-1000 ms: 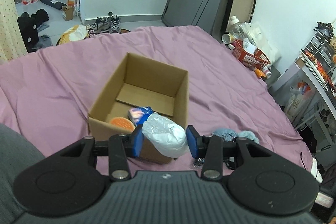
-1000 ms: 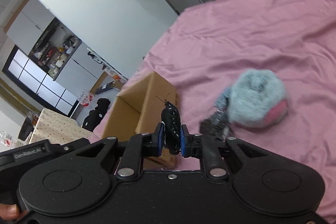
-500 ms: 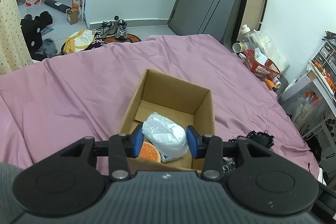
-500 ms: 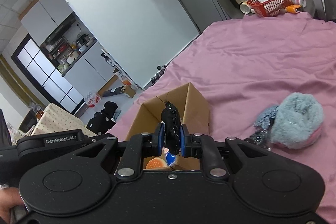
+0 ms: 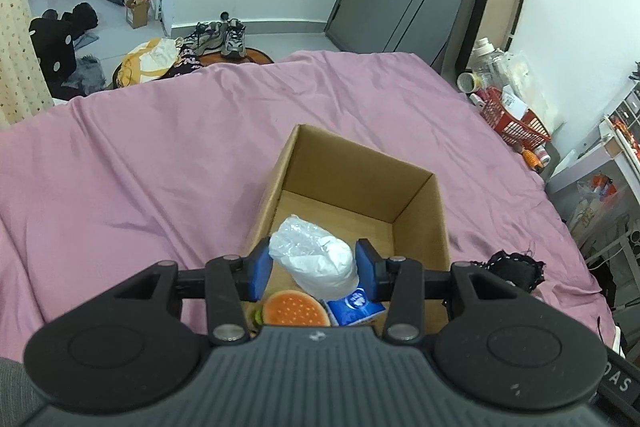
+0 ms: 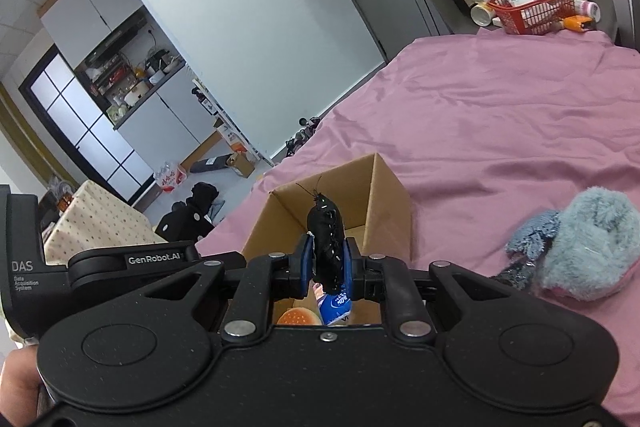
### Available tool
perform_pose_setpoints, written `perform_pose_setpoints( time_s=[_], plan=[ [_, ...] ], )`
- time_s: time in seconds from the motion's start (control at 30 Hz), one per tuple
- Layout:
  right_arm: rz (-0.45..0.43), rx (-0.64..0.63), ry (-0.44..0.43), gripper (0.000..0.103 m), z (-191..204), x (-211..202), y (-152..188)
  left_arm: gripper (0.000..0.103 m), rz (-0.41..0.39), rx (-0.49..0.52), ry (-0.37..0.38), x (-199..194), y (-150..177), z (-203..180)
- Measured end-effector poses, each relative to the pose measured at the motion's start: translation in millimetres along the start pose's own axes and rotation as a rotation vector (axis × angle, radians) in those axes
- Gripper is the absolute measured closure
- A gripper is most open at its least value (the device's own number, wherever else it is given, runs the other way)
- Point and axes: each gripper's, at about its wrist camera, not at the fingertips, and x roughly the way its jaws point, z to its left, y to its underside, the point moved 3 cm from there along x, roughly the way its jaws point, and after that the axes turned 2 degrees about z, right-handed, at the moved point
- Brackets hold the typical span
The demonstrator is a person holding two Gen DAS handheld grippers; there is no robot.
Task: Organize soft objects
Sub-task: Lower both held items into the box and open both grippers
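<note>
An open cardboard box (image 5: 420, 203) stands on the pink bed sheet (image 5: 160, 155). Inside it lie an orange burger toy (image 5: 294, 311) and a blue packet (image 5: 354, 307). My left gripper (image 5: 314, 265) is shut on a white plastic-wrapped bundle (image 5: 316, 259) and holds it above the box's near end. My right gripper (image 6: 326, 261) is shut on a black bug toy (image 6: 326, 239), held over the same box (image 6: 384, 203), with the burger toy (image 6: 298, 317) and blue packet (image 6: 336, 305) below. A fluffy blue-and-pink slipper (image 6: 588, 243) lies on the sheet to the right.
A black lacy item (image 5: 516, 267) lies on the sheet right of the box. A red basket (image 5: 512, 119) with bottles stands past the bed's right edge. Shoes (image 5: 220, 37) and clothes lie on the floor beyond the bed.
Both grippers have moved forward and over the open box, each keeping its object. The box interior now lies right beneath the fingers in both views.
</note>
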Motion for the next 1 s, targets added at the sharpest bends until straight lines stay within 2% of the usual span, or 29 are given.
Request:
perform_pose_setpoints(
  time_s=[0.23,0.43,0.47,0.57,0.63,0.7,0.77,0.93,1.0],
  plan=[
    [0.023,-0.021,0.029,0.087,5,14,2,0.052,0.029,-0.018,-0.009,10,-1,13],
    [0.023,-0.044,0.053,0.086,9,17,4,0.051,0.052,-0.046,-0.005,12,-3,20],
    [0.019,-0.046,0.054,0.082,9,17,4,0.051,0.052,-0.048,-0.005,12,-3,21],
    [0.018,-0.046,0.063,0.079,11,16,3,0.051,0.054,-0.049,-0.007,11,-3,21],
    [0.015,-0.039,0.058,0.073,11,14,2,0.051,0.053,-0.041,-0.014,10,-3,20],
    [0.009,-0.033,0.063,0.062,11,12,2,0.051,0.053,-0.032,-0.019,8,-3,17],
    [-0.003,-0.033,0.074,0.055,11,8,0,0.051,0.053,-0.023,-0.025,6,-2,14],
    [-0.010,-0.015,0.099,0.043,5,-1,-5,0.041,0.034,0.008,-0.061,-3,0,6],
    [-0.010,-0.018,0.121,0.032,3,-5,-6,0.038,0.025,0.019,-0.074,-6,1,2]
  ],
)
